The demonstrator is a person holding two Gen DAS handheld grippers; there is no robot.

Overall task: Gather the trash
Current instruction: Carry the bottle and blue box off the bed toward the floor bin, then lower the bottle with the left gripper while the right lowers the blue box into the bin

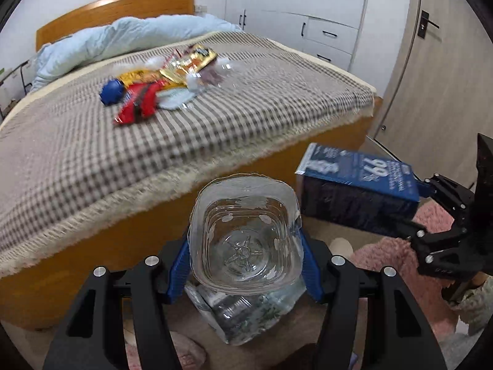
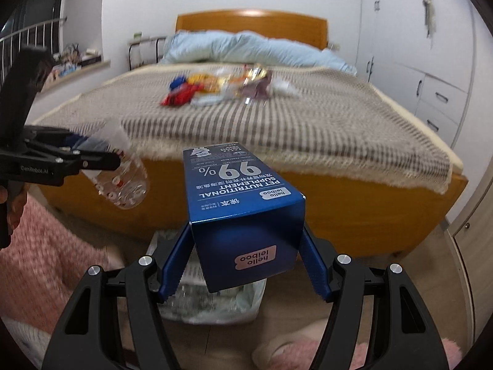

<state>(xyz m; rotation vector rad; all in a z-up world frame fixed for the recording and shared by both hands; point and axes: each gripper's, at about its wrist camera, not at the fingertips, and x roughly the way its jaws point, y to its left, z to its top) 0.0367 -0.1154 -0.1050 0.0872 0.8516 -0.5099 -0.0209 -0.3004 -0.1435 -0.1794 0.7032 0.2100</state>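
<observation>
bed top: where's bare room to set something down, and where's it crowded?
Free: the checked blanket between the trash pile and the foot edge, and the strip on the wardrobe side. Crowded: the middle, where the red wrapper, blue ball and gold wrapper cluster. The light blue duvet fills the headboard end.
</observation>
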